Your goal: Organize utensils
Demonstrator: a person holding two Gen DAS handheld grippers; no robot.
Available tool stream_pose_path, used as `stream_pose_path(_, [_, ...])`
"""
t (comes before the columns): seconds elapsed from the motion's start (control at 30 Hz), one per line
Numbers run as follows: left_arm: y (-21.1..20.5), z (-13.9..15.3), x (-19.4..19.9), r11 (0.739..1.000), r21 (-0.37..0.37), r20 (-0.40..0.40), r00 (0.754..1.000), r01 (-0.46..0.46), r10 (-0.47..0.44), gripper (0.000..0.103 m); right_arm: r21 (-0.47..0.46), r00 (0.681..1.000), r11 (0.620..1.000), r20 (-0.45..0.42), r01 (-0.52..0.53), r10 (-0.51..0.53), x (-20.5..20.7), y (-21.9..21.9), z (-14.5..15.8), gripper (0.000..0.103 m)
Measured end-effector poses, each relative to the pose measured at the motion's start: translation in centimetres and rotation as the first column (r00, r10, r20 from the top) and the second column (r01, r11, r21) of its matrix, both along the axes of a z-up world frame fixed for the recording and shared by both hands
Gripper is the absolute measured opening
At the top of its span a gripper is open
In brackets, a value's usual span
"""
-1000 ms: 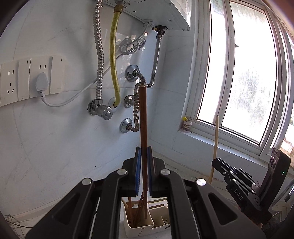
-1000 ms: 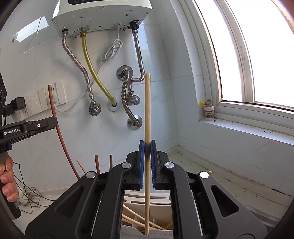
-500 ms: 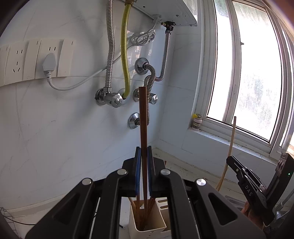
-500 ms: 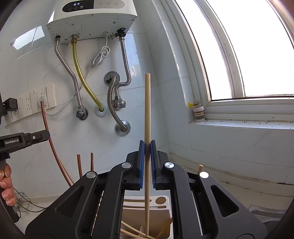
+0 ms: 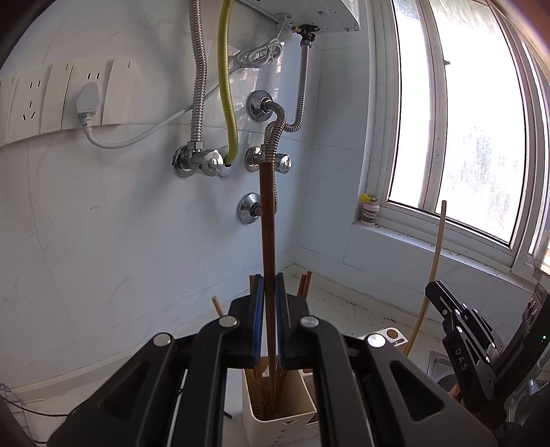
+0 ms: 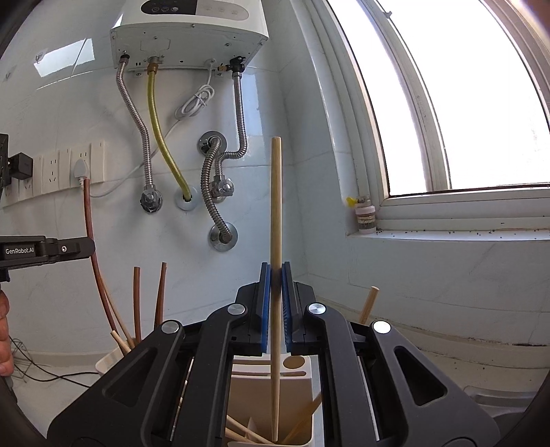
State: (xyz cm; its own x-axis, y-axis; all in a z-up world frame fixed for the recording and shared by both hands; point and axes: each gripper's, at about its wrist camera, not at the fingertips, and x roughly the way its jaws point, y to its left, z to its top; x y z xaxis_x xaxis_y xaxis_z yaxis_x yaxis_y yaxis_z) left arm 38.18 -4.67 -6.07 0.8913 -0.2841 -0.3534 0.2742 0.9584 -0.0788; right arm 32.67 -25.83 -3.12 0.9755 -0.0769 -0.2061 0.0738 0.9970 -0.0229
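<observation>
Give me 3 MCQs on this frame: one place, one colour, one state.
1. Where is the lower end of the dark chopstick?
A. Inside the holder compartment
B. On the windowsill
C. Flat on the counter

2. What colour is the hose between the two metal ones?
A. Red
B. Yellow
C. Black

3. What state is the right hand-held gripper in?
A. Open and empty
B. Shut on a spoon
C. Shut on the pale chopstick

Answers:
1. A: in the left wrist view the stick runs down between the pads of the left hand-held gripper into the cream holder.
2. B: it hangs yellow from the water heater to the wall.
3. C: the blue pads press both sides of the pale chopstick, which stands upright over the holder.
</observation>
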Motion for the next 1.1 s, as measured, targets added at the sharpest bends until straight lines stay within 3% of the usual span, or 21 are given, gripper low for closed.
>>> stream_pose_path(0.37, [-0.4, -1.7, -0.9, 0.999, 0.027, 0.024, 1.000, -0.020, 0.020, 0.008, -0.032, 0.999, 0.999, -0.024, -0.022, 0.021, -0.2, 0.5, -2.1, 0.007])
stream_pose_path(0.4, [-0.5, -1.8, -0.9, 0.999, 0.031, 0.025, 1.000, -0.019, 0.018, 0.016, -0.030, 1.000, 0.999, -0.022, -0.023, 0.022, -0.3, 0.5, -2.0, 0.010])
stream_pose_path(0.43, [-0.6, -1.8, -0.9, 0.999, 0.038, 0.024, 0.999, -0.023, 0.022, 0.030, -0.024, 1.000, 0.999, -0.021, -0.021, 0.021, -0.5, 0.4, -2.0, 0.023])
stream_pose_path(0.47, [-0.7, -1.9, -0.9, 0.999, 0.043, 0.028, 0.999, -0.031, 0.030, 0.036, -0.015, 1.000, 1.000, -0.019, -0.015, 0.015, -0.7, 0.2, -1.9, 0.036])
stream_pose_path(0.5, [-0.7, -1.9, -1.1, 0.998, 0.043, 0.035, 0.999, -0.038, 0.037, 0.045, -0.010, 1.000, 1.000, -0.018, -0.009, 0.008, -0.8, 0.1, -1.7, 0.037])
stream_pose_path(0.9, [-0.1, -1.0, -2.5, 0.998, 0.033, 0.062, 0.997, -0.055, 0.053, 0.059, -0.005, 1.000, 1.000, -0.005, -0.005, 0.005, -1.7, 0.1, 0.9, 0.037])
stream_pose_path(1.03, [0.2, -0.4, -3.4, 0.997, 0.029, 0.075, 0.995, -0.066, 0.064, 0.069, 0.005, 1.000, 1.000, -0.003, 0.008, -0.008, -2.4, 0.1, 2.0, 0.052])
stream_pose_path(1.1, [0.5, 0.1, -4.1, 0.997, 0.023, 0.091, 0.993, -0.073, 0.070, 0.076, 0.008, 1.000, 1.000, -0.012, 0.013, -0.013, -2.7, 0.0, 2.6, 0.053])
